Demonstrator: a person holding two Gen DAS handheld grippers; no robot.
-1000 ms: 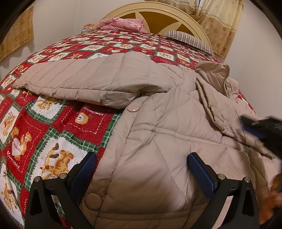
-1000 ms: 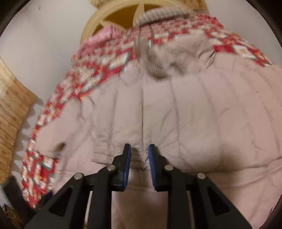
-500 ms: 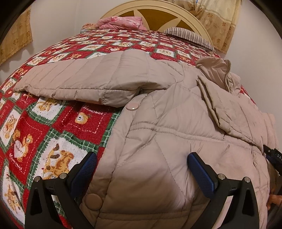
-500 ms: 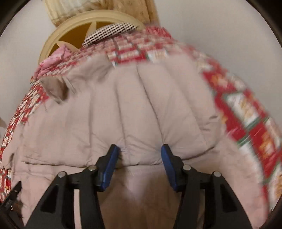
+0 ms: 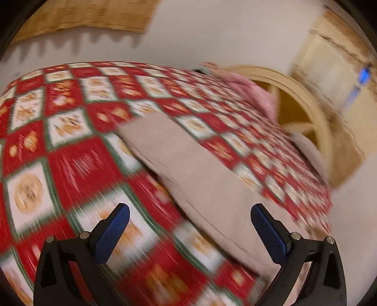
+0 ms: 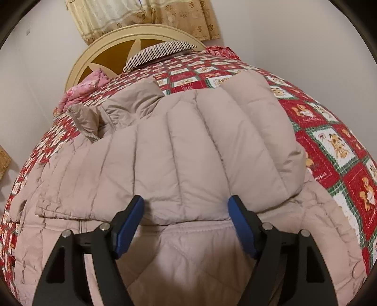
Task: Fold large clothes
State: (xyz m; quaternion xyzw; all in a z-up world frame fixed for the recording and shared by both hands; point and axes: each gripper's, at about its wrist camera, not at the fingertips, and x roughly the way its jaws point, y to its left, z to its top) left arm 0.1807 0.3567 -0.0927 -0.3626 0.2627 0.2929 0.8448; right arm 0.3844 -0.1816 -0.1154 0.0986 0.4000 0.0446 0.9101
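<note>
A beige quilted puffer jacket (image 6: pixel 188 150) lies spread on a bed with a red, white and green bear-print quilt (image 6: pixel 329 146). Its right sleeve is folded across the body, and its collar (image 6: pixel 113 110) points toward the headboard. My right gripper (image 6: pixel 186 223) hovers over the folded sleeve's cuff edge; its jaws are opening and the pads stand apart from the fabric. In the blurred left wrist view, the jacket's other sleeve (image 5: pixel 188 169) stretches out over the quilt (image 5: pixel 59 146). My left gripper (image 5: pixel 188 226) is wide open above that sleeve's near part, gripping nothing.
A cream round headboard (image 6: pixel 106 51) stands at the far end, with a striped pillow (image 6: pixel 160 51) and a pink bundle (image 6: pixel 82 91) before it. Patterned curtains (image 6: pixel 141 16) hang behind. White walls flank the bed on both sides.
My right gripper let go of the folded sleeve and its jaws spread wide. My left gripper swung left and rolled, from over the jacket body to over the outstretched sleeve.
</note>
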